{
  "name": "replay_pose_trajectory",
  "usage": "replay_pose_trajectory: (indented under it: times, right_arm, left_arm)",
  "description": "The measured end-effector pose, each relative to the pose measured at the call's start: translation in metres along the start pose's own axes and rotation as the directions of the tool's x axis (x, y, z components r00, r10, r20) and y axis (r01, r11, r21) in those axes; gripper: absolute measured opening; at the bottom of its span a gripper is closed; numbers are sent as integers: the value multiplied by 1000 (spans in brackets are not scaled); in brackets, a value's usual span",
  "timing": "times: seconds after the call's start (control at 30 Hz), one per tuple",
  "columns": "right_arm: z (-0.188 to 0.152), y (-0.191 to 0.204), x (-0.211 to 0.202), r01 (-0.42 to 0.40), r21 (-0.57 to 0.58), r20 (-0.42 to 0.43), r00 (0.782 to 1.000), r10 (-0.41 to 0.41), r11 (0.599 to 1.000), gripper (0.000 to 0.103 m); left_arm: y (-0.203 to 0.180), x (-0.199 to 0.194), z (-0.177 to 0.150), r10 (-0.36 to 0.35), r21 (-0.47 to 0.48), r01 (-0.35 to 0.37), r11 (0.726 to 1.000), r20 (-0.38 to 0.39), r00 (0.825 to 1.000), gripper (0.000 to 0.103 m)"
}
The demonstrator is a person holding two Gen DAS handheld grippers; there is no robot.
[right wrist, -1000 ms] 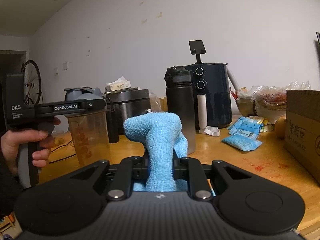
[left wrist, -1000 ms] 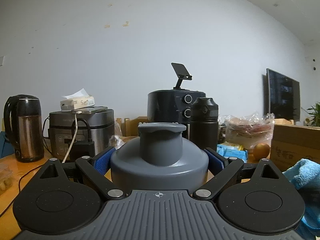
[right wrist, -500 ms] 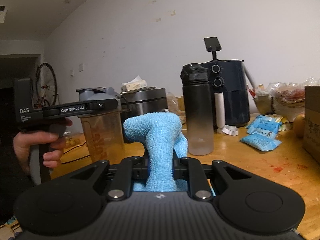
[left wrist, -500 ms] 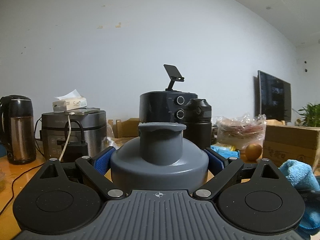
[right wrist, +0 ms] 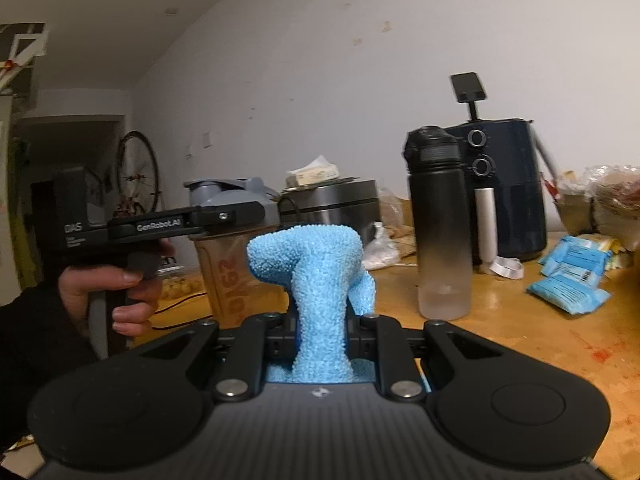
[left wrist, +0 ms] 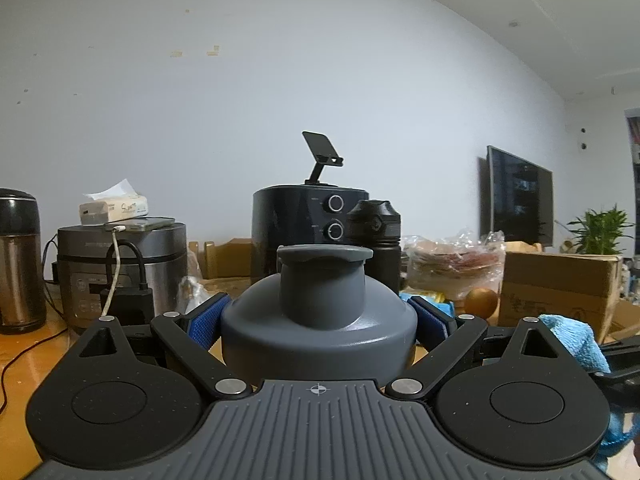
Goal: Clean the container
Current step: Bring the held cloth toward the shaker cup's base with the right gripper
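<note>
Shaker bottle (left wrist: 318,320) sits clamped between my left gripper's (left wrist: 318,322) blue pads (left wrist: 204,320), lid upright; my right gripper (right wrist: 320,336) pinches a blue cloth (right wrist: 316,276) standing between its jaws.

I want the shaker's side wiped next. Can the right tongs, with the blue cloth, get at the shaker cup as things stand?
Probably yes. The right tongs grip the blue cloth, and nothing stands between it and the shaker cup. The left tongs clamp only the grey lid, leaving the wall below bare.
</note>
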State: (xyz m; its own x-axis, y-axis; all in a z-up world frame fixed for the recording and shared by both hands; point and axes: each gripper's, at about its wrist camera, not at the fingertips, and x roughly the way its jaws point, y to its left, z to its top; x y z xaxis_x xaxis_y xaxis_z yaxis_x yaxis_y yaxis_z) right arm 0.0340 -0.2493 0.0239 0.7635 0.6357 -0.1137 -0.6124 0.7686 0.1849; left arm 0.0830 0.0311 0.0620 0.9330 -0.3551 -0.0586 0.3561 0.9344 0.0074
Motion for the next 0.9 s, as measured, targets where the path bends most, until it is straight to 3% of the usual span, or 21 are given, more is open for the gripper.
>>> replay_pose_trajectory:
  times: [0.27,0.9]
  right_arm:
    - [2,-4,6,-82,-12,2,997,82,997,12]
    - [7,-2,29,-185,-68,-31,983,183,980,12]
  left_arm:
    - [5,0,-1,-41,-1,41,999,3,999,95]
    - [16,1,-1,-122,-9,122,992,-1,992,95]
